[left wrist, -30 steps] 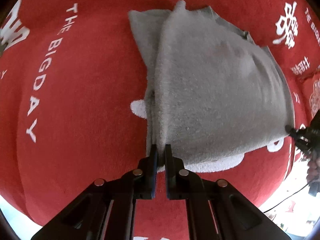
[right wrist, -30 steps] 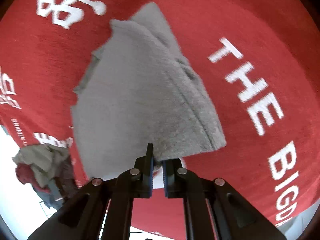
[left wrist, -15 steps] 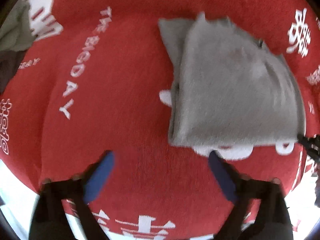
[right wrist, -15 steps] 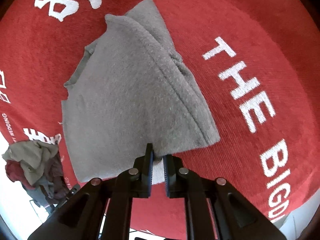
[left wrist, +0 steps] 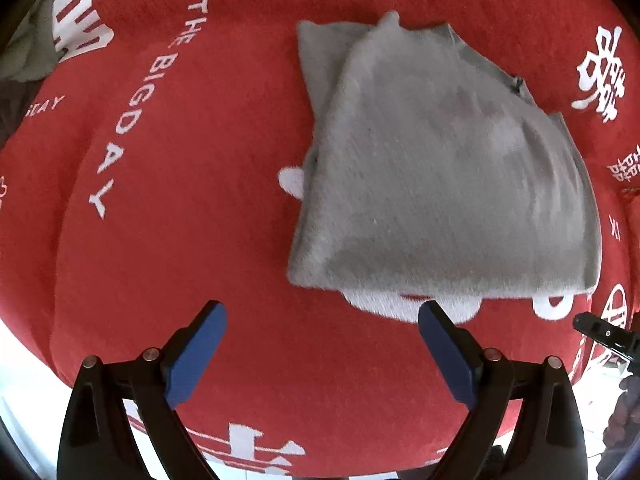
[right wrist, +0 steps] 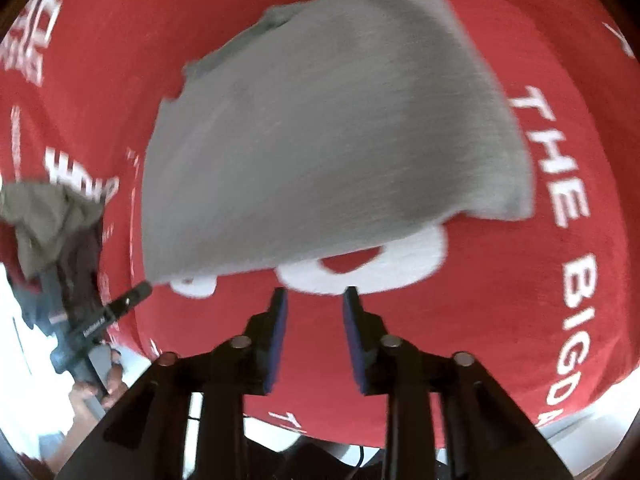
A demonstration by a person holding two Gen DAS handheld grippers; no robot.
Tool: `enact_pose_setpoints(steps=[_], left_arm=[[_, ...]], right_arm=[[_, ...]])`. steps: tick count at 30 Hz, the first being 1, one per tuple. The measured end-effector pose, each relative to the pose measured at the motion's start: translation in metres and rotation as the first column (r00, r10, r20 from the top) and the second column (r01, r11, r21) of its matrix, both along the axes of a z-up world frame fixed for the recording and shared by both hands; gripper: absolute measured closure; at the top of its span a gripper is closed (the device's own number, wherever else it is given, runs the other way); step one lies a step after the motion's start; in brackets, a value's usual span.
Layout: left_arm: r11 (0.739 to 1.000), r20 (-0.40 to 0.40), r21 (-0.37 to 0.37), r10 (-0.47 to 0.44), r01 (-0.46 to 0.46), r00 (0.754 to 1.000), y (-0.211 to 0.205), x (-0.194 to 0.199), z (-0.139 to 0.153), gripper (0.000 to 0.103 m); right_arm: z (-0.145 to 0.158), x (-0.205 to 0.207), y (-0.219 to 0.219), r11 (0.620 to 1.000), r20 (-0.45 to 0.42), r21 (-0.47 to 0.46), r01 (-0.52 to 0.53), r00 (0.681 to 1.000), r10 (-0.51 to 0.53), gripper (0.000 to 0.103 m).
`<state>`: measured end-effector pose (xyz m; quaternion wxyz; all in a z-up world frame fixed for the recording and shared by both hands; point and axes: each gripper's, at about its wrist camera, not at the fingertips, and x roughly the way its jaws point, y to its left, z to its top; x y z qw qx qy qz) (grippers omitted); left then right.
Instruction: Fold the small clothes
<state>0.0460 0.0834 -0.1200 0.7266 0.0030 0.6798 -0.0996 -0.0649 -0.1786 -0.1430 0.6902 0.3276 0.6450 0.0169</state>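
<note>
A folded grey garment point(left wrist: 440, 168) lies flat on the red printed cloth point(left wrist: 180, 240); it also shows in the right wrist view point(right wrist: 332, 144). My left gripper point(left wrist: 322, 316) is wide open and empty, just short of the garment's near edge. My right gripper point(right wrist: 314, 300) is open and empty, close to the garment's near edge and not touching it. The left gripper's tip point(right wrist: 128, 300) shows at the left of the right wrist view. The right gripper's tip point(left wrist: 600, 330) shows at the right edge of the left wrist view.
A pile of loose clothes, olive and dark point(right wrist: 52, 224), lies at the cloth's left edge in the right wrist view; it also shows at the top left of the left wrist view point(left wrist: 28, 52). White lettering covers the red cloth.
Both grippers let go of the grey garment and opened, the left first, then the right. Both drew back from its near edge. The garment now lies flat.
</note>
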Motion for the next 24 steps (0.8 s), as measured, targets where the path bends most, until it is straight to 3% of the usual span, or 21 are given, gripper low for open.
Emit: enact_pose_setpoints(steps=[4, 6, 24], left_arm=[[0.999, -0.019, -0.023, 0.028, -0.028, 0.999, 0.001, -0.005, -0.002, 0.007], [0.998, -0.036, -0.035, 0.045, -0.046, 0.998, 0.002, -0.004, -0.005, 0.006], [0.996, -0.062, -0.038, 0.078, -0.080, 0.995, 0.001, -0.011, -0.024, 0.006]], right_arm=[[-0.003, 0.007, 0.020, 0.998, 0.005, 0.016, -0.059, 0.998, 0.059, 0.055], [-0.005, 0.007, 0.025, 0.997, -0.002, 0.036, -0.063, 0.998, 0.064, 0.047], [-0.013, 0.000, 0.042, 0.990, -0.026, 0.082, -0.112, 0.993, 0.115, 0.047]])
